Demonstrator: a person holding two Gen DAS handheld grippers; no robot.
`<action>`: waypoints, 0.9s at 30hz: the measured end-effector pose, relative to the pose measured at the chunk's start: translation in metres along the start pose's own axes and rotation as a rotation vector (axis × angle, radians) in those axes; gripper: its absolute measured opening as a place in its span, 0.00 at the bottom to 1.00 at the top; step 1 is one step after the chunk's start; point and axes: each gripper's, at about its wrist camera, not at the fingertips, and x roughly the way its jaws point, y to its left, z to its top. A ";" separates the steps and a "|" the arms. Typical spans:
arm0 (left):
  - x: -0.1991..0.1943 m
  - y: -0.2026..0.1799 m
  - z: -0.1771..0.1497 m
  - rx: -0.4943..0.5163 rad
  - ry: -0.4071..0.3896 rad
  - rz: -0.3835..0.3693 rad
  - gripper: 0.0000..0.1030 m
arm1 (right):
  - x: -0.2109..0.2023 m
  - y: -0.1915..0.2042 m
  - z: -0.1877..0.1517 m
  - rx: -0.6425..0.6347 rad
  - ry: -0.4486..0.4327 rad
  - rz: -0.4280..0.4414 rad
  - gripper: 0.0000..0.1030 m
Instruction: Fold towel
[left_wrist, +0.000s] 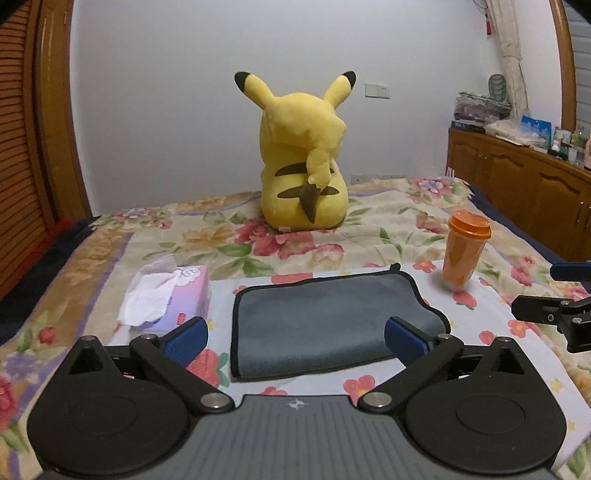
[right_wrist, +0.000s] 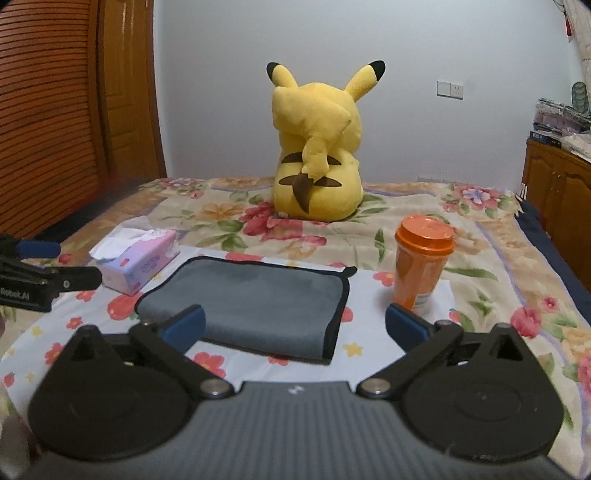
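In the left wrist view, the tissue box (left_wrist: 173, 299) sits at left, and the grey towel (left_wrist: 332, 317), apparently folded once already, lies centre frame on the bed (left_wrist: 369, 229). The left claw (left_wrist: 295, 338) and right claw (right_wrist: 294, 326) both hover spread, empty. Next: pinch an edge for another fold, clear of the orange cup (left_wrist: 466, 251).

Towel (left_wrist: 325, 317): grey matt napped cloth, black stitched edging. Bedsheet (left_wrist: 376, 225): floral printed cloth, slightly creased. Plush (left_wrist: 303, 162): yellow fuzzy fabric. Cup (right_wrist: 421, 266): orange smooth translucent plastic. Tissue box (right_wrist: 138, 260): glossy; white crumpled paper on top. Cabinet (left_wrist: 517, 177): varnished wood.
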 end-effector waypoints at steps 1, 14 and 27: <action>-0.005 -0.001 0.001 -0.004 -0.001 0.002 1.00 | -0.004 0.001 0.000 -0.001 0.000 -0.003 1.00; -0.080 -0.022 0.021 -0.015 -0.033 0.009 1.00 | -0.065 0.001 0.014 0.024 -0.046 -0.025 1.00; -0.132 -0.036 0.024 0.013 -0.045 0.029 1.00 | -0.108 0.000 0.023 0.039 -0.086 -0.037 1.00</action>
